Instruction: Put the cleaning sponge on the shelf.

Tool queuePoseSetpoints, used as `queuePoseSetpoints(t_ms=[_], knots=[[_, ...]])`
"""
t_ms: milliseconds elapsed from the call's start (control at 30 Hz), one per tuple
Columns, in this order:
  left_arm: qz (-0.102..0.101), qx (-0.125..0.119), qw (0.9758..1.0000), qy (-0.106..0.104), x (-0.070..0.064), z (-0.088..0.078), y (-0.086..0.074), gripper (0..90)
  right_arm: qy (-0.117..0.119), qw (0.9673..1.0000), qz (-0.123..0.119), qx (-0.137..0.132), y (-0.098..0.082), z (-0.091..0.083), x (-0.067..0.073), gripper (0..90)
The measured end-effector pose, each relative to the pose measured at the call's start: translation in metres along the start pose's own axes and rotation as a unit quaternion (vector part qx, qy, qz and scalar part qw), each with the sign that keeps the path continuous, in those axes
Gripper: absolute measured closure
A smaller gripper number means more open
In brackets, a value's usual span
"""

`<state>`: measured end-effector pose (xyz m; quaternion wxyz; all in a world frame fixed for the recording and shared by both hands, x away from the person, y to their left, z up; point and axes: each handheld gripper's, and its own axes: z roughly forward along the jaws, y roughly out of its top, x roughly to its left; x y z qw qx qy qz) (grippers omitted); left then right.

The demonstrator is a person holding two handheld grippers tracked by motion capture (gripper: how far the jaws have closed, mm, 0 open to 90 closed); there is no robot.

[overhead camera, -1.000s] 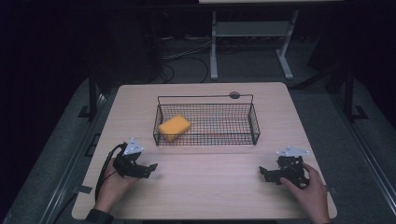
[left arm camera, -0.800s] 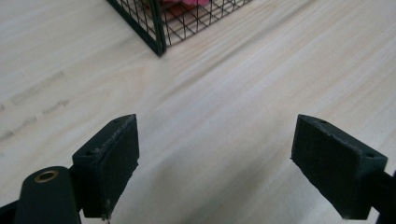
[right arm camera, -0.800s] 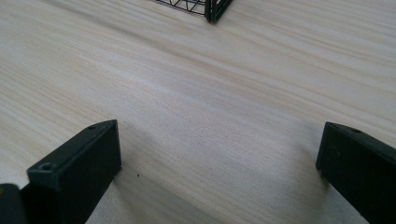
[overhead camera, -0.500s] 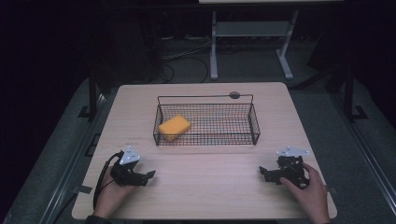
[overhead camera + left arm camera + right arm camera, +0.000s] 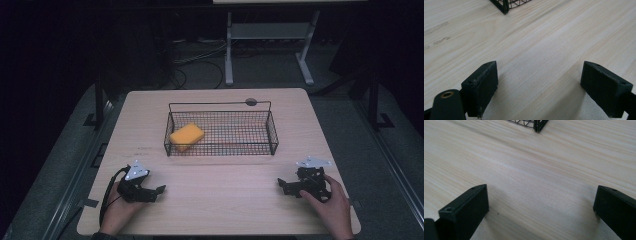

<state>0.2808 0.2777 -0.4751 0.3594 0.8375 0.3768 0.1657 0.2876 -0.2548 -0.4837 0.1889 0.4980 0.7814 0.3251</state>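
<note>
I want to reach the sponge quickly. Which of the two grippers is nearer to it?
The left gripper: the yellow sponge lies at the wire basket's left end, far from the right gripper.

- In the left gripper view the basket [image 5: 507, 5] was cut off by the top edge, with one lower corner showing.
- In the right gripper view the basket was likewise cropped to a corner.
- The right gripper's [image 5: 541, 212] far jaw ran off the right edge.
- In the high view the small dark disc [image 5: 251, 102] behind the basket was too small to identify.
</note>
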Motion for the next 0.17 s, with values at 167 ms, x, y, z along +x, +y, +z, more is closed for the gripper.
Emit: queuePoseSetpoints(t_ms=[167], knots=[[0.002,0.001,1.0,-0.001,0.0005,-0.0002,-0.0001,13.4,0.0,1.0,0.0,0.0,0.0,0.0,0.0,0.0]])
